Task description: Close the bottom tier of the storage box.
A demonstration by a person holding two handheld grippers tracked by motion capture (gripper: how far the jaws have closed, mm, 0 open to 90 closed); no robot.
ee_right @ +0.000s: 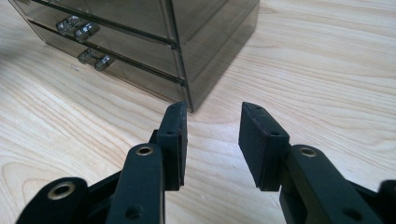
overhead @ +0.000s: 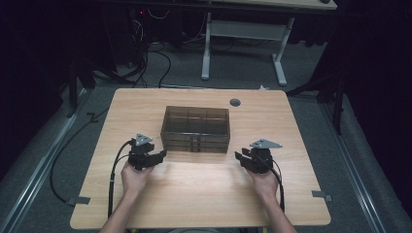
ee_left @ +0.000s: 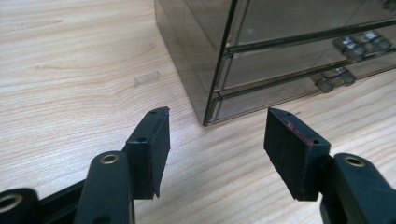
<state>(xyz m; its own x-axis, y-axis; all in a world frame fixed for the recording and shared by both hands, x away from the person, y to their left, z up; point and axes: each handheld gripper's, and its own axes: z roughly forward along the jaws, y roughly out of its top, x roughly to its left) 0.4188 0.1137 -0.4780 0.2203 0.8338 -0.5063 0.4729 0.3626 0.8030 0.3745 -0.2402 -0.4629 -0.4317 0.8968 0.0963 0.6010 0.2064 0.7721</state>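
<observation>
I have the smoky clear drawer cabinet sitting mid-desk, a little toward the far edge, with its drawer fronts and small clear knobs facing me. That orientation suits a pull toward the near edge, so I leave it where it stands.

My left gripper hovers just off the cabinet's front left corner, jaws apart with nothing between them, only bare desk. In the left gripper view the corner sits just ahead of the pads.

My right gripper mirrors it off the front right corner, jaws likewise parted and empty. I judge this flanking stance lets one side brace the body while the other goes for a knob.

A cable hole lies near the far edge, well apart from the work.
</observation>
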